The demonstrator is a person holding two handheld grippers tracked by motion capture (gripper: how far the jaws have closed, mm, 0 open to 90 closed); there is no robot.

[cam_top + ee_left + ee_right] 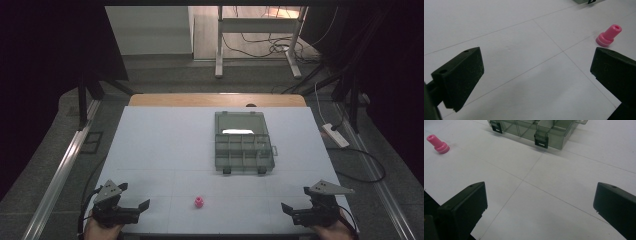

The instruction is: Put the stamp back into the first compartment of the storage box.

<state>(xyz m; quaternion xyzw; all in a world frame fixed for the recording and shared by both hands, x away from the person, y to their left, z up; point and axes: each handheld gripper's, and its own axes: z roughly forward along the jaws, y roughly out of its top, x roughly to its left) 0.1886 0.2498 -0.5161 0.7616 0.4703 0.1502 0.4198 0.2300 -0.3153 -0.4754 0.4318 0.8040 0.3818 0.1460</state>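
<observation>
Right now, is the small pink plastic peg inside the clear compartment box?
No, the small pink plastic peg stands on the white table, apart from the box.

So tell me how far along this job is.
Done: the compartment box lies open, lid back. In hand: nothing; the left gripper and right gripper are open at the table's near edge. Left: probably picking up the pink piece, standing between them, and boxing it.

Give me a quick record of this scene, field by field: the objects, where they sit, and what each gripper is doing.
surface: white table
pink piece: small pink flanged part, standing upright near the front edge, between the two grippers, untouched
box: clear grey compartment box, lid open, beyond the pink part and to its right
left gripper: jaws open, holding nothing, front left
right gripper: jaws open, holding nothing, front right
</observation>
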